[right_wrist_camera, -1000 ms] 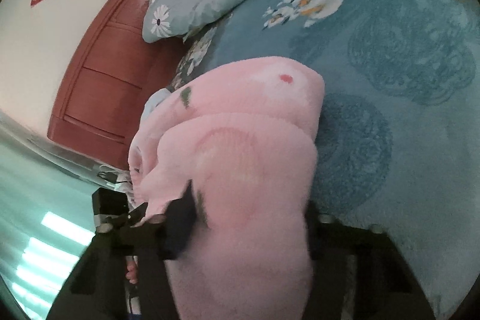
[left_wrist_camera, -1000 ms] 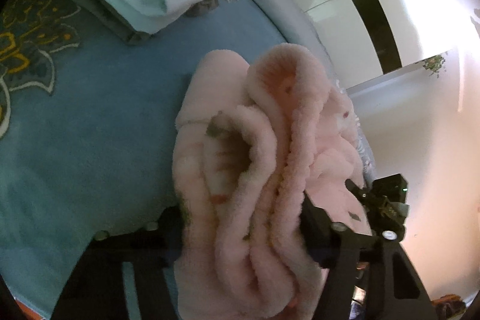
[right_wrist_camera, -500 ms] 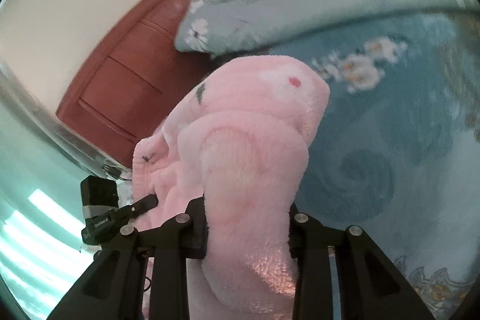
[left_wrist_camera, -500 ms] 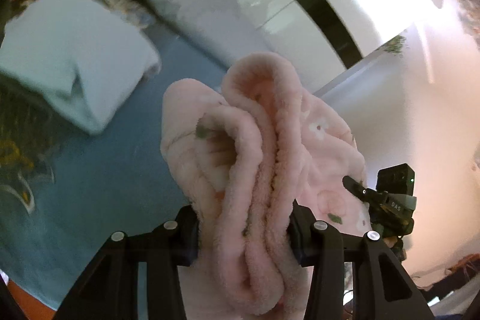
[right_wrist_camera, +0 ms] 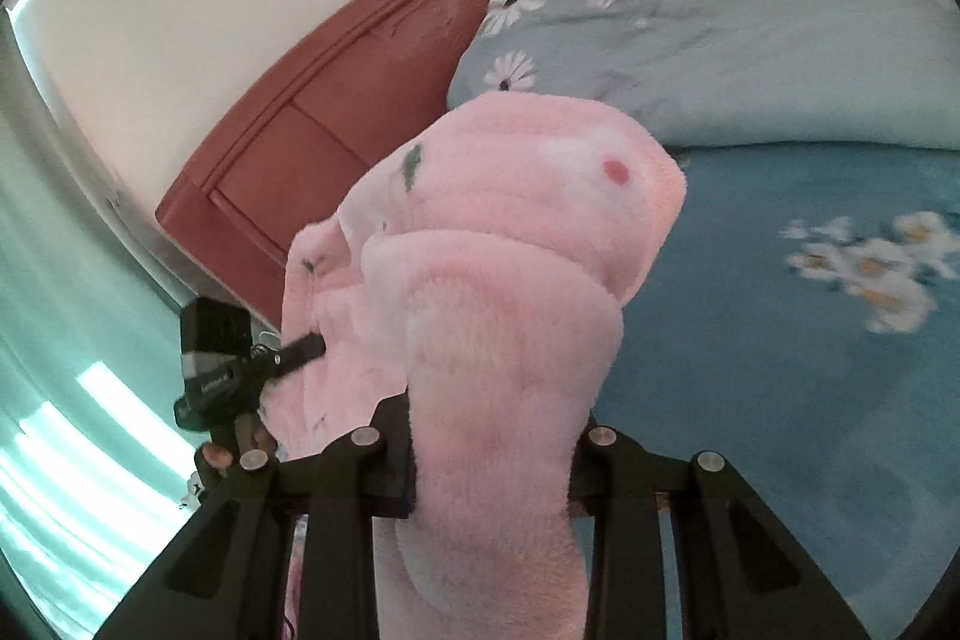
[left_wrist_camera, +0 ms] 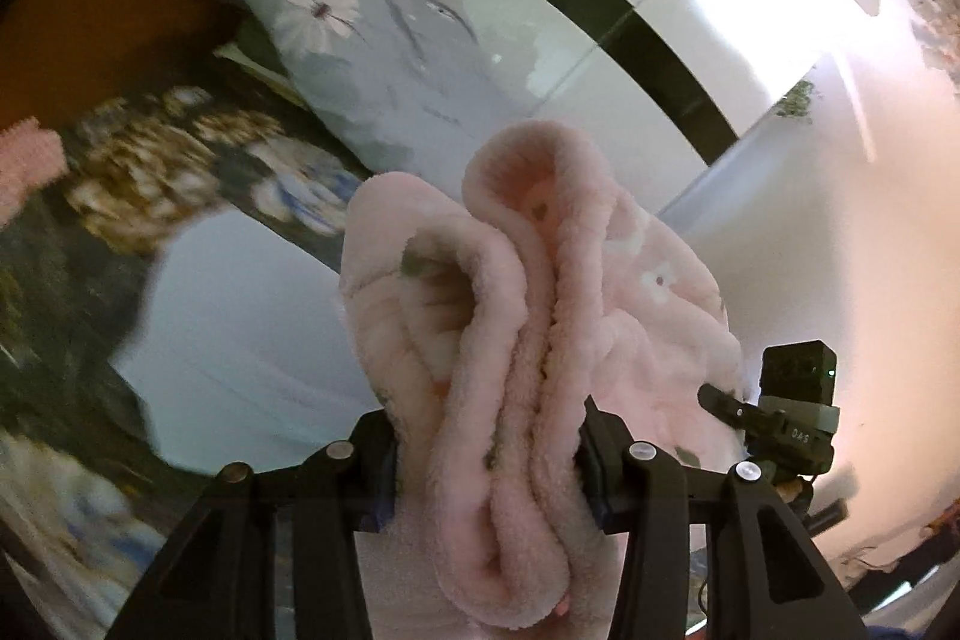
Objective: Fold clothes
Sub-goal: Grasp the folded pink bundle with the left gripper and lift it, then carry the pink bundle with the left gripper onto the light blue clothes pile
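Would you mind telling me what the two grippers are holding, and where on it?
Both hold one pink fleece garment: each grips a bunched, folded edge between its jaws.

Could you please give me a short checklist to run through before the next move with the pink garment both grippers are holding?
1. Left gripper on the pink garment: ok; the jaws closed further a moment ago, and bunched layers now sit pinched between them.
2. Right gripper on it: ok; it tightened likewise, with thick fleece clamped between its pads.
3. Garment off the blue bedspread: ok near both grippers; the lower end is out of view.
4. Garment spread flat between the grippers: not ok, it is bunched.
5. Landing spot free: cannot tell; a pale folded cloth lies below.
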The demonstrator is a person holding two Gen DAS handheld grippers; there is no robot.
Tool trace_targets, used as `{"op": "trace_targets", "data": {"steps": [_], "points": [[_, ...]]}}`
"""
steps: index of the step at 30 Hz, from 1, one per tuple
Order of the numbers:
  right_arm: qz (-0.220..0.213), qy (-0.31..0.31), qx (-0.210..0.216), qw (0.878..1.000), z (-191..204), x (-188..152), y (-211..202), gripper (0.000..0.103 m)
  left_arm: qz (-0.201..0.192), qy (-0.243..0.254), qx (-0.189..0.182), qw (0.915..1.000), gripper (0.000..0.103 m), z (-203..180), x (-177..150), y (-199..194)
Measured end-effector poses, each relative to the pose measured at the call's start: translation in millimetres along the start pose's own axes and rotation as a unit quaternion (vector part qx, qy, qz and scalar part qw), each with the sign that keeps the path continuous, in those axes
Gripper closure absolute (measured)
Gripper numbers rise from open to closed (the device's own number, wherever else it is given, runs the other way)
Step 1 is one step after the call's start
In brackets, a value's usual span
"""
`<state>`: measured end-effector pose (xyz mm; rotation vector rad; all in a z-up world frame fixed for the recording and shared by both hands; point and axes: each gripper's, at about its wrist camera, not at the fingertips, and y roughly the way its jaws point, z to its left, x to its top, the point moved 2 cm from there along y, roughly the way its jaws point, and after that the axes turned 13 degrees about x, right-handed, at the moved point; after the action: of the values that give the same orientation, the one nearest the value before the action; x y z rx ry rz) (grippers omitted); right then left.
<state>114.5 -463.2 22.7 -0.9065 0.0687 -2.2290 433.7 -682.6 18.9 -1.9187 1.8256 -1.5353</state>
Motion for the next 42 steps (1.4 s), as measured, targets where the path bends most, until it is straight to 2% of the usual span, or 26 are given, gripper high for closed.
{"op": "trace_targets", "data": {"steps": [8,11,16,18,20,24,30,35,39,42], "points": [[0.014,0.023,0.041,0.999,-20,34,109,0.071,0.001,-0.049,0.003,0.9988,0.052,82,50,5],[0.026,0.034,0.044,0.998,-30,38,136,0.071,0.01,-0.068,0.001,0.9976,0.051,109,64,29],[0.043,0.05,0.037,0.997,-60,30,166,0.071,0.034,-0.082,0.008,0.996,0.05,145,62,71],[0.047,0.056,0.025,0.997,-74,22,172,0.071,0.043,-0.082,0.016,0.9956,0.049,156,55,88],[0.046,0.067,0.018,0.997,-89,16,177,0.069,0.042,-0.092,0.005,0.9948,0.045,168,47,101],[0.034,0.104,0.039,0.993,-118,12,179,0.065,0.036,-0.11,-0.019,0.9931,0.04,182,36,114],[0.036,0.096,0.029,0.994,-113,13,178,0.061,0.046,-0.115,-0.002,0.9923,0.038,178,35,107],[0.05,0.048,-0.011,0.998,-89,20,170,0.049,0.057,-0.111,0.044,0.9912,0.034,178,38,86],[0.047,0.014,-0.042,0.998,-77,32,154,0.044,0.008,-0.13,0.088,0.9876,0.032,181,47,46],[0.037,-0.014,-0.063,0.997,-62,47,143,0.044,-0.02,-0.098,0.1,0.99,0.032,158,56,27]]}}
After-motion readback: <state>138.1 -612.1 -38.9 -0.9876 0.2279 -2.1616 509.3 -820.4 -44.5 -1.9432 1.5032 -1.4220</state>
